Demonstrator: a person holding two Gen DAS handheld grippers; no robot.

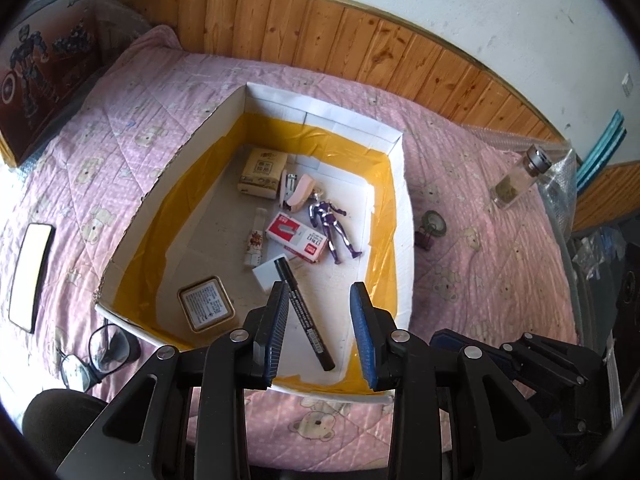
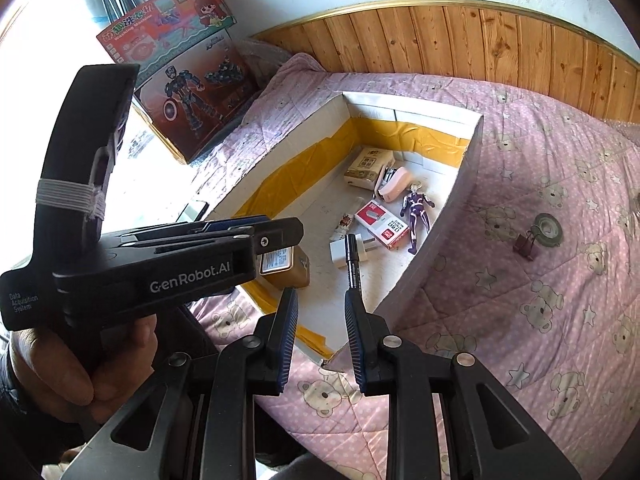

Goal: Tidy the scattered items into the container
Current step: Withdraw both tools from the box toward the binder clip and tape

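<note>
A white cardboard box (image 1: 400, 216) lined with yellow tape sits on the pink quilt. Inside lie a tissue pack (image 1: 262, 174), a pink stapler (image 1: 300, 196), a purple figure (image 1: 334, 224), a red staple box (image 1: 298, 242), a small bottle (image 1: 256, 242), a white adapter (image 1: 270, 274), a tin (image 1: 206, 308) and a black marker (image 1: 306, 314). My left gripper (image 1: 320, 290) hangs open over the box's near end, and the marker rests on the floor below it, free of the pads. My right gripper (image 2: 320, 312) is open and empty above the box's near corner (image 2: 328, 356).
Outside the box on the quilt lie glasses (image 1: 96, 356), a flat white case (image 1: 32, 276), a tape roll (image 2: 548, 228), a binder clip (image 2: 526, 246) and a glass jar (image 1: 520, 178). Toy boxes (image 2: 180, 80) lean at the left. A wood-panelled wall (image 1: 320, 36) runs behind.
</note>
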